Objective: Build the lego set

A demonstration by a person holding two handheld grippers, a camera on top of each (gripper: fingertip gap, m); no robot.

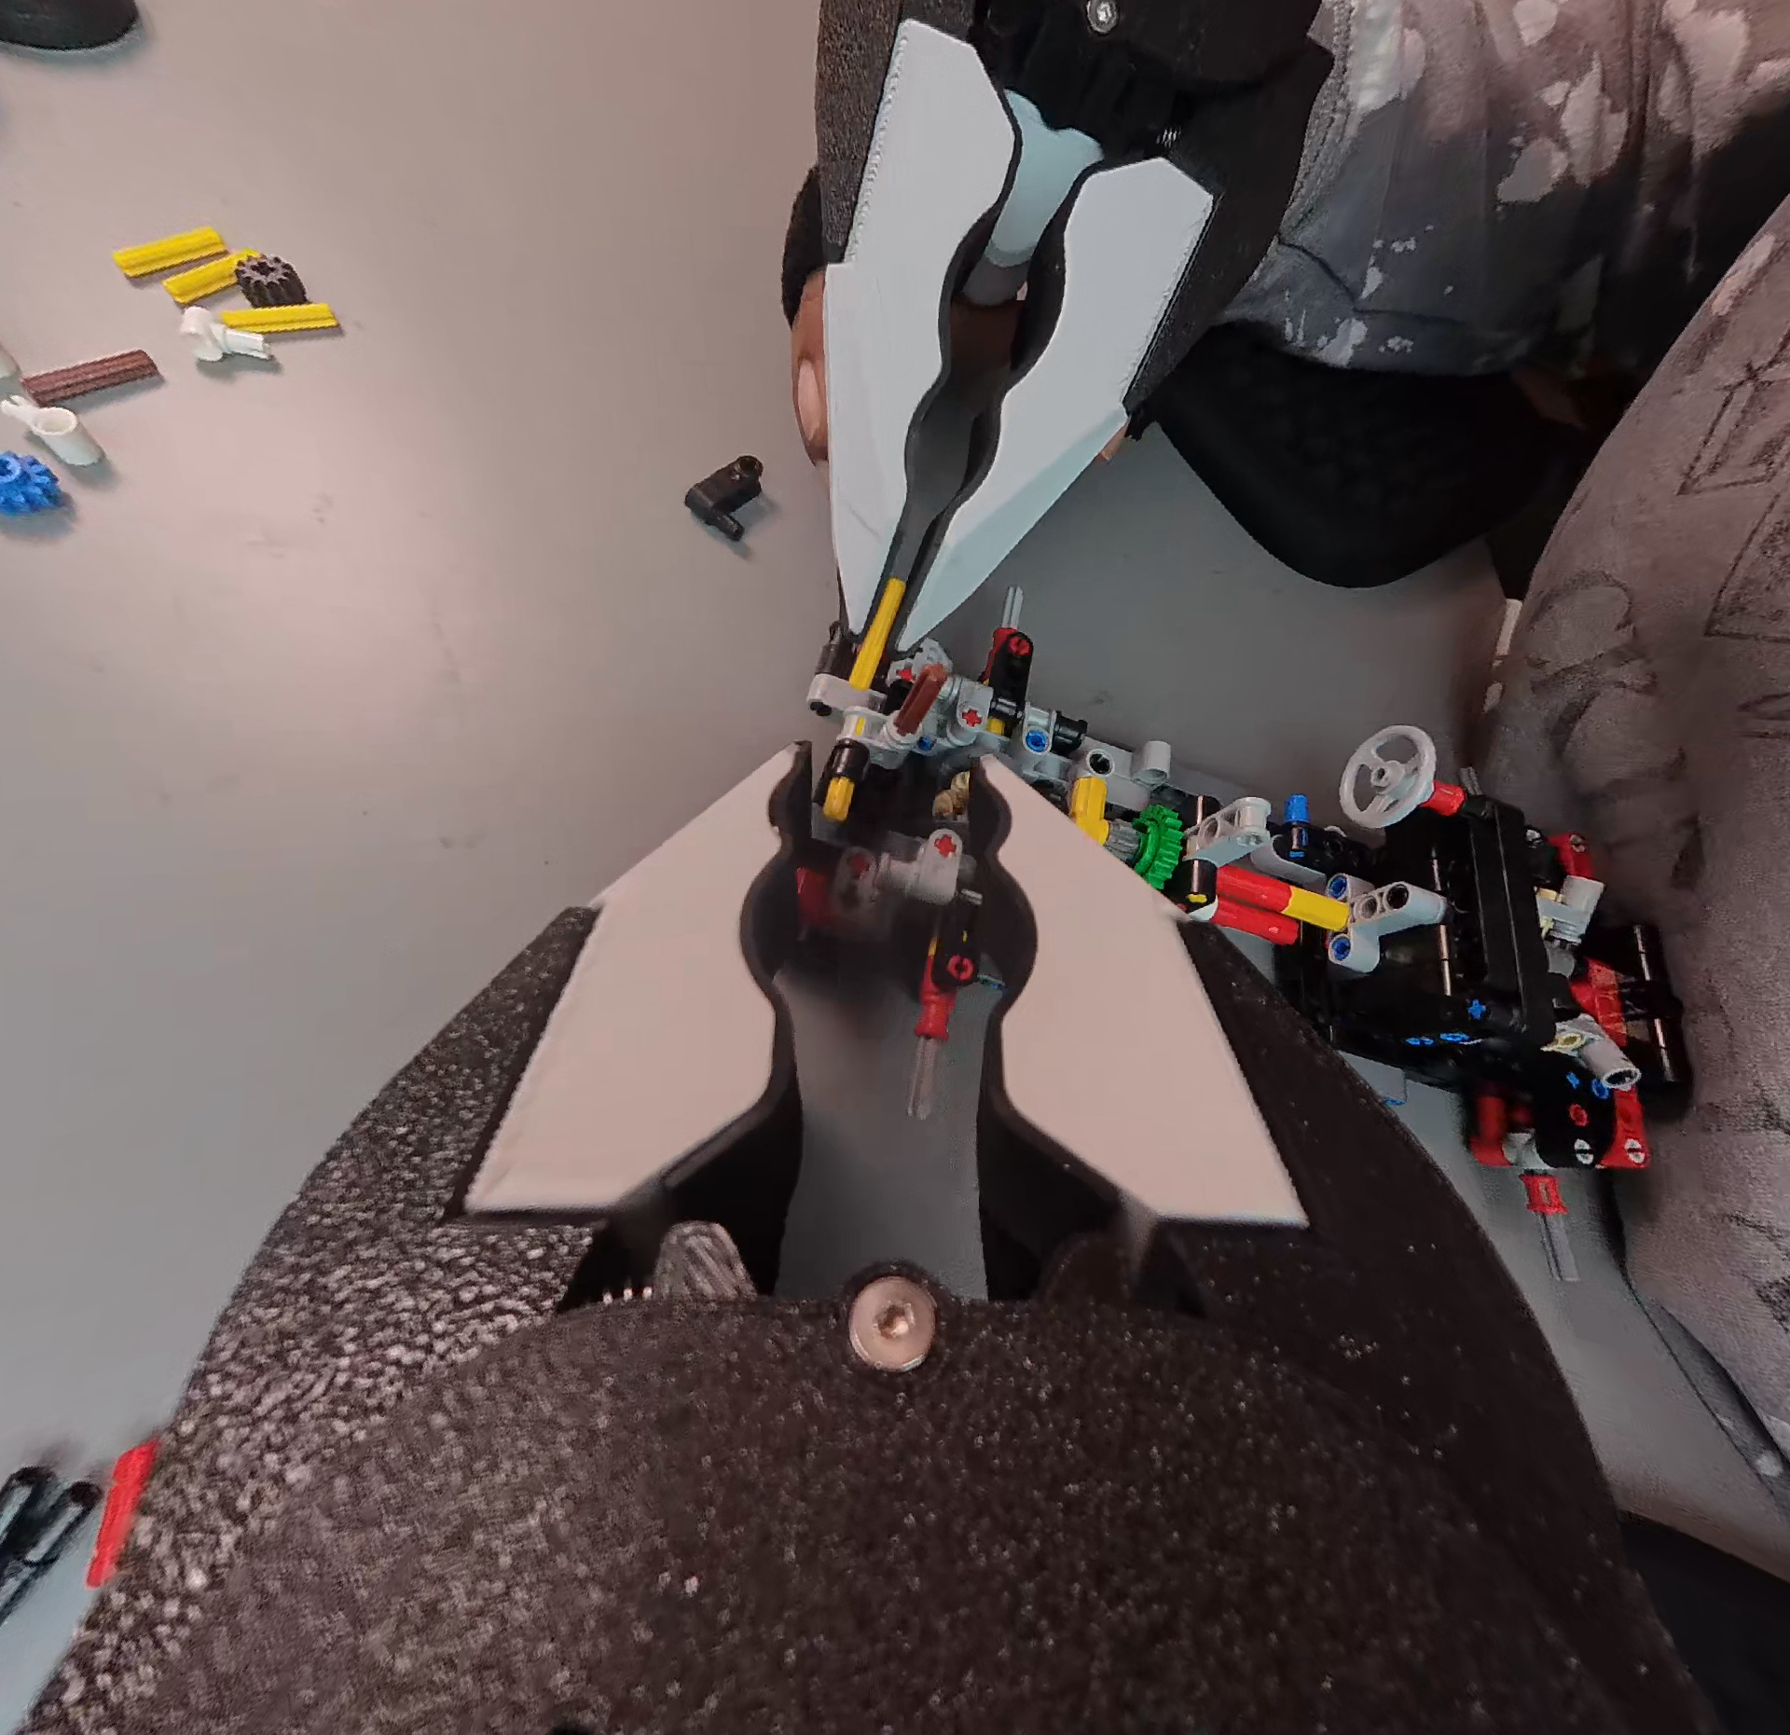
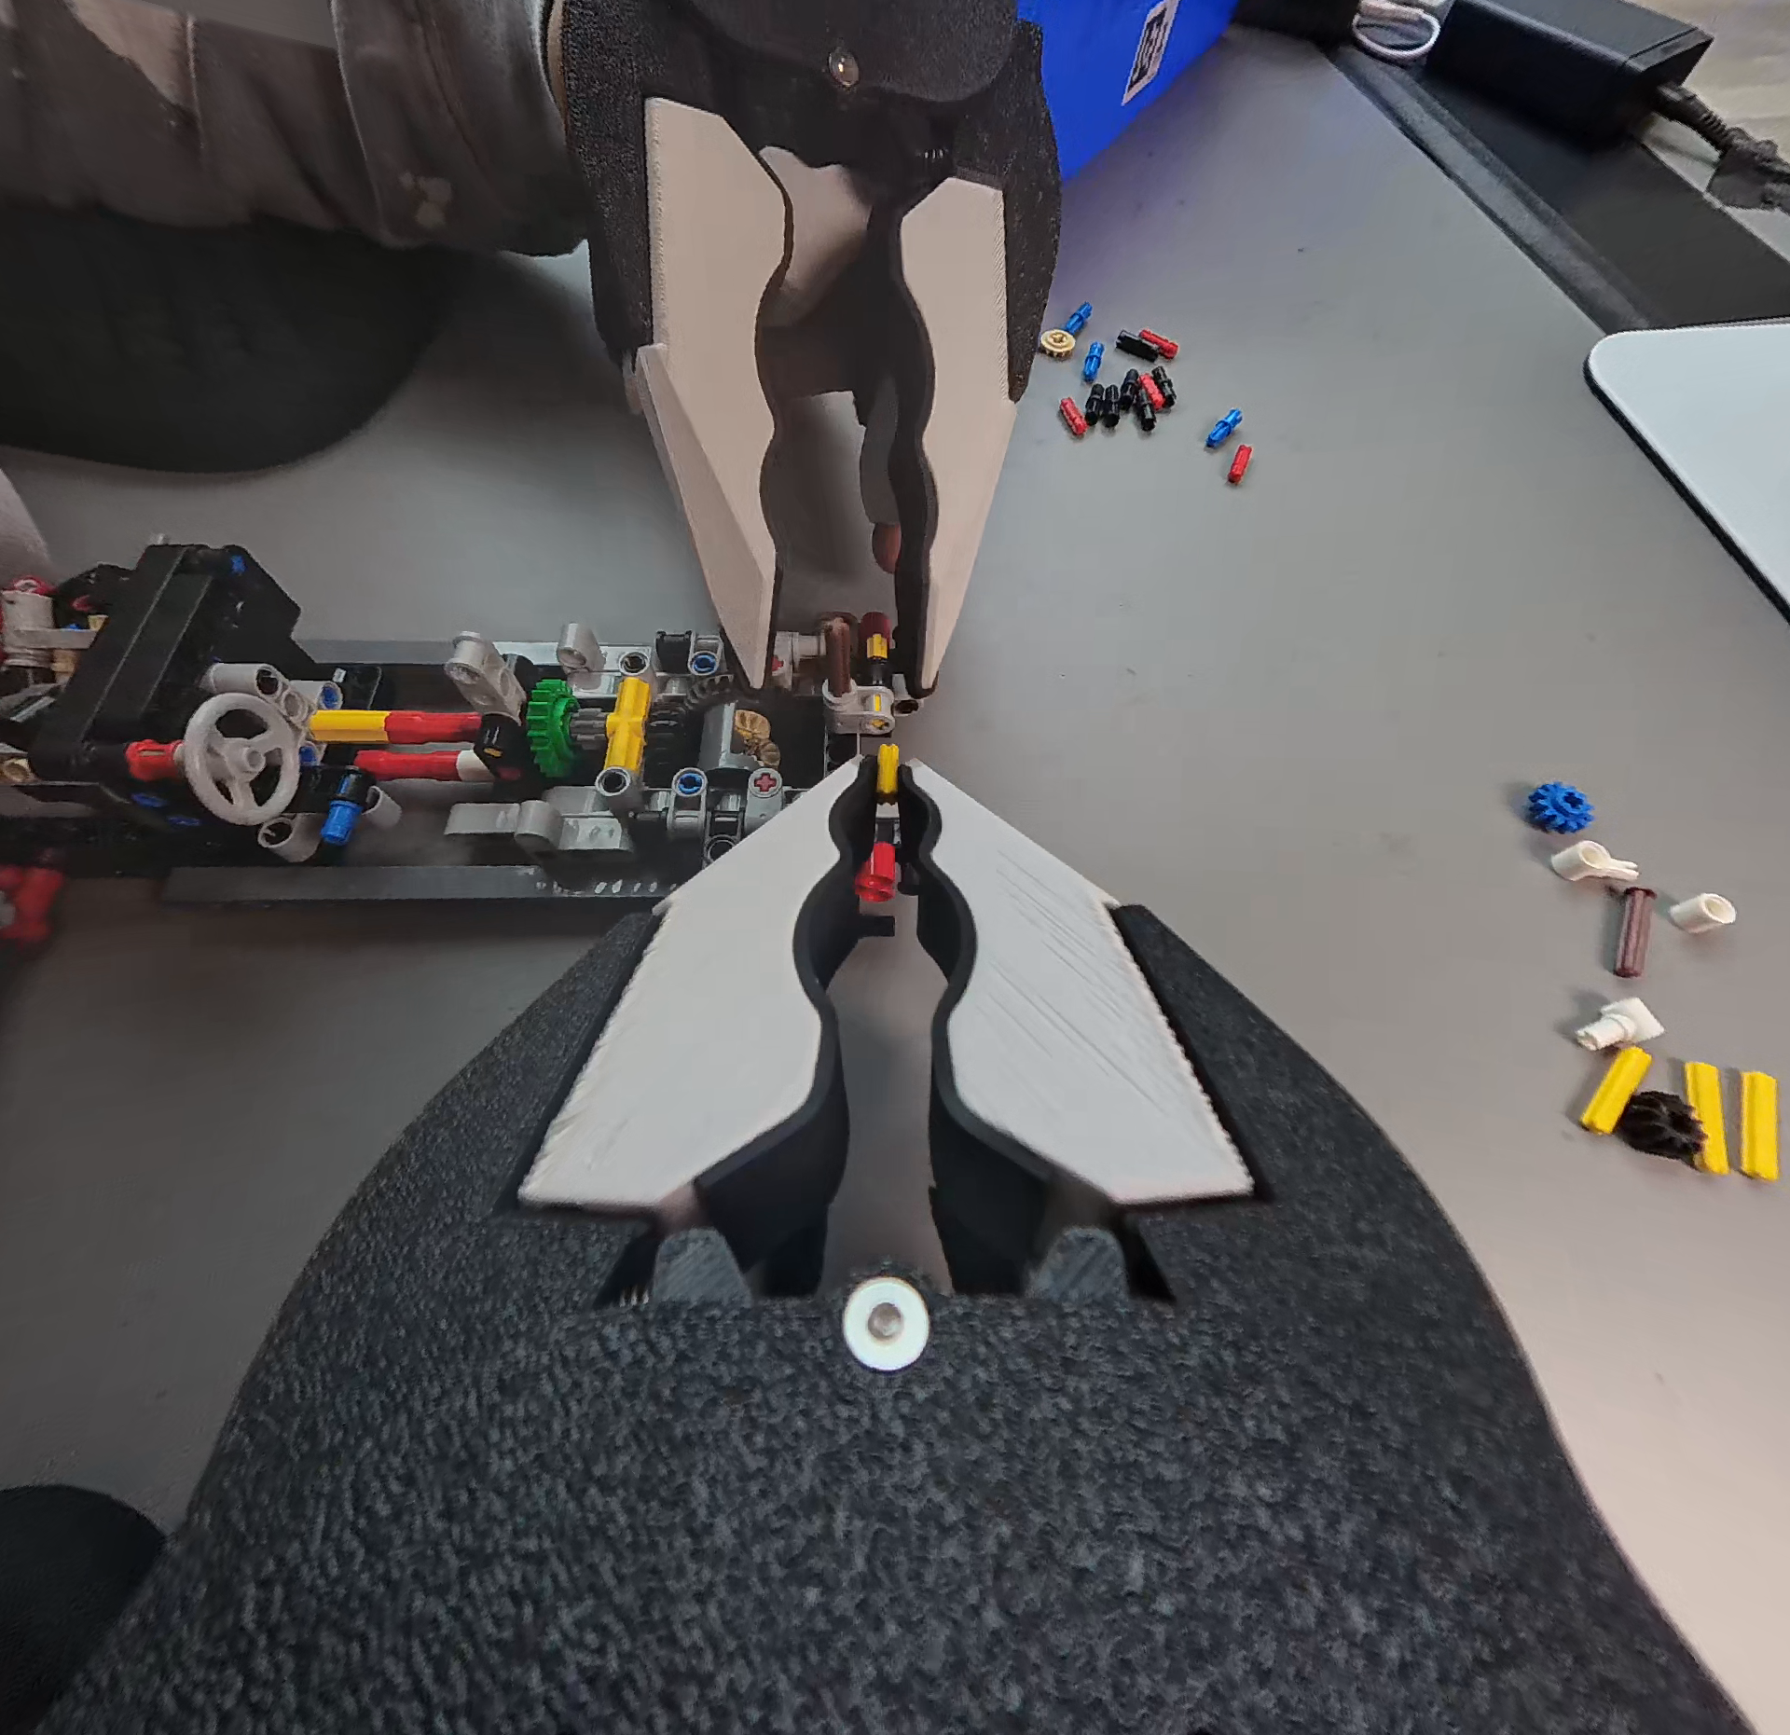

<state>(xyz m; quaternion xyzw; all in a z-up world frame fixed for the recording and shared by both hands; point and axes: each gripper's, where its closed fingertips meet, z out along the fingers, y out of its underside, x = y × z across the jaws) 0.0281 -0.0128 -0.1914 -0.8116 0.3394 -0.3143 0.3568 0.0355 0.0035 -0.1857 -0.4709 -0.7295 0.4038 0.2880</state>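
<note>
A long, partly built lego chassis with a white steering wheel, a green gear and red and yellow axles lies on the grey table; it also shows in the left wrist view. My left gripper straddles its near end, one finger on each side, and holds it; it shows from above in the right wrist view. My right gripper is shut on a thin yellow axle. The axle tip meets a grey connector at that end of the chassis. The right gripper comes down from the top in the left wrist view.
Loose parts lie on the table: yellow axles, a dark gear, white connectors, a blue gear, a black connector and a pile of small pins. A blue box and a white flat device lie farther off. A sleeve is close by. The tips of both grippers are at nearly the same place. My right gripper's tips are some 7 cm from the black connector.
</note>
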